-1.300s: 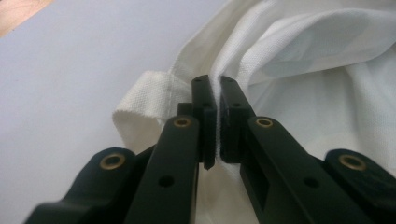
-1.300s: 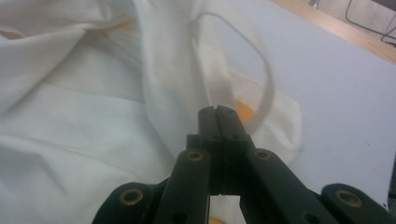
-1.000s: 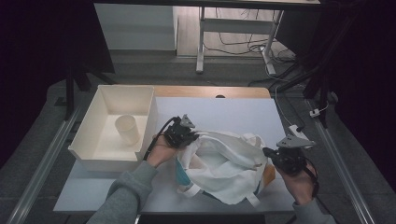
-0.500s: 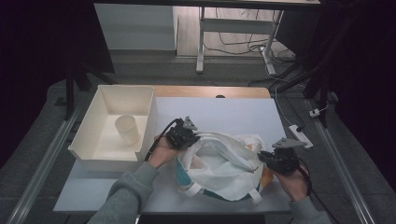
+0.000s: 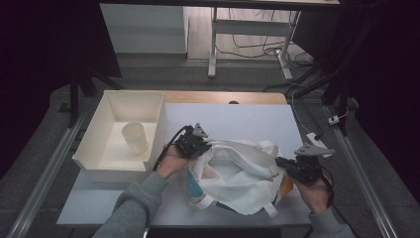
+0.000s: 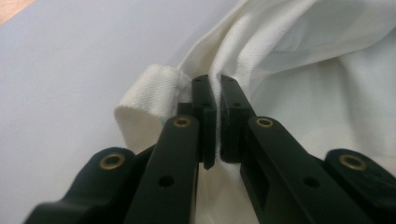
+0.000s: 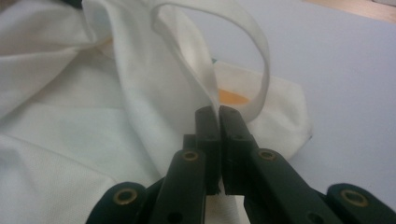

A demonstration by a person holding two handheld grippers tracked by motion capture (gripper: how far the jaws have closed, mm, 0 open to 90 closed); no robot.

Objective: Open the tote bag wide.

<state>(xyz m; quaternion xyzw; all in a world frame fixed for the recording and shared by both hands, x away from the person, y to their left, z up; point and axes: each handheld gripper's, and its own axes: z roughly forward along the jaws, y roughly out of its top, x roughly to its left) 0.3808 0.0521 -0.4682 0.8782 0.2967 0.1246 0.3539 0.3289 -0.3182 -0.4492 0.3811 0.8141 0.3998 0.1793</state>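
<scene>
Nearest you, your right gripper (image 5: 278,161) had just snapped its jaws together again after briefly loosening, and they were clamped on the right edge of the white cloth tote bag (image 5: 237,173), the fabric pinched between the pads (image 7: 208,122) just below a looping handle (image 7: 252,42). Compared with a second earlier, that hand had slid inward and lower along the rim, so you had re-gripped closer to the mouth of the bag. Your left gripper (image 5: 207,148) had not shifted; its jaws stayed clenched on the opposite edge, with the weave squeezed between the pads (image 6: 204,100) beside a folded strap (image 6: 149,91). The bag lay crumpled on the white tabletop (image 5: 237,119) between your hands, its mouth now pulled wider, orange and teal print showing underneath. That probably meant you were holding it open to fill it. Farther off, at the left, the cream bin (image 5: 94,144) held a pale cup (image 5: 134,136), untouched.
</scene>
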